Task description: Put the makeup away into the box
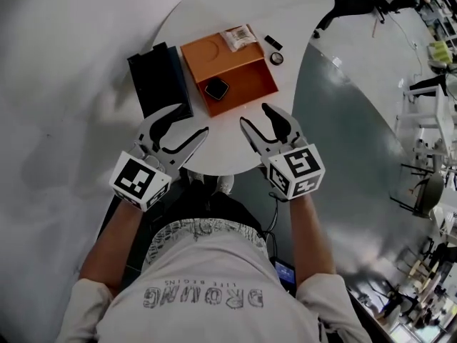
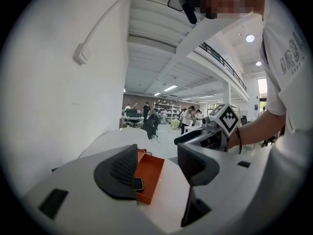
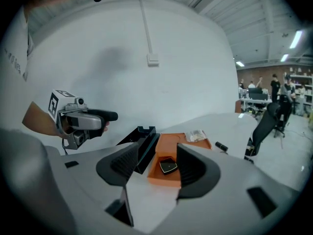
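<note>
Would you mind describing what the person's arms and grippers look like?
Both the left gripper and right gripper are light grey, with curved jaws lined by black ribbed pads and a white cube of black square markers. The person wears a white short-sleeved T-shirt with grey lettering.

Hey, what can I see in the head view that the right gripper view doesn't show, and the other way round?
Only the head view: the person's printed T-shirt and the marker cube on the right gripper.
Only the right gripper view: a wall box on a conduit, and people at distant workbenches.
Both: the left gripper, the orange box with a black compact in it and a packet at its far end, and the black box beside it.
</note>
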`<state>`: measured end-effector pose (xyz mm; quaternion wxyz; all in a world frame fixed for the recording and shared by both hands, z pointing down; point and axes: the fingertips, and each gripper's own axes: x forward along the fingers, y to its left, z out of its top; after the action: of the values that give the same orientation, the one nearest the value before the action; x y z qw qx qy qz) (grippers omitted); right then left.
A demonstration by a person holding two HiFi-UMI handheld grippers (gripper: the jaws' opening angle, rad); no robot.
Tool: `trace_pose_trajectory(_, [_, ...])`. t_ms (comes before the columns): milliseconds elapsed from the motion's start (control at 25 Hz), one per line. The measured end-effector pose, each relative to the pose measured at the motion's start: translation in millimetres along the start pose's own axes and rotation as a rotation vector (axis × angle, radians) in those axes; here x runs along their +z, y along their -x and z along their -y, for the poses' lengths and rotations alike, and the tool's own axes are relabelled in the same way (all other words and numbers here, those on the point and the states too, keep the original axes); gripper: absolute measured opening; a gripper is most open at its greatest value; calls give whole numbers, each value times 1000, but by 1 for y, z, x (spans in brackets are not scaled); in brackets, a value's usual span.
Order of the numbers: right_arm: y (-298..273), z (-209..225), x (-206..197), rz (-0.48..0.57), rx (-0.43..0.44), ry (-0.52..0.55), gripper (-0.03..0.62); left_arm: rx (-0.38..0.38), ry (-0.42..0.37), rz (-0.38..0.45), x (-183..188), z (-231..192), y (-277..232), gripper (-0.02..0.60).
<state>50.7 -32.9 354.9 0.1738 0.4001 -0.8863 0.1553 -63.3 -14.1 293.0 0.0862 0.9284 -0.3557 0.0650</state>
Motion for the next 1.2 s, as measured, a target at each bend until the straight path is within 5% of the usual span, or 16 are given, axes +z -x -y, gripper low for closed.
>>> trace_pose_trajectory(680, [17,32,22,60,-220,-107,259,-209,-63,6,27,-18,-58,267])
trace_pose_trajectory(1200, [33,152,4,52,-187,-118,259,-167,-81,-77,12,2,-183,267])
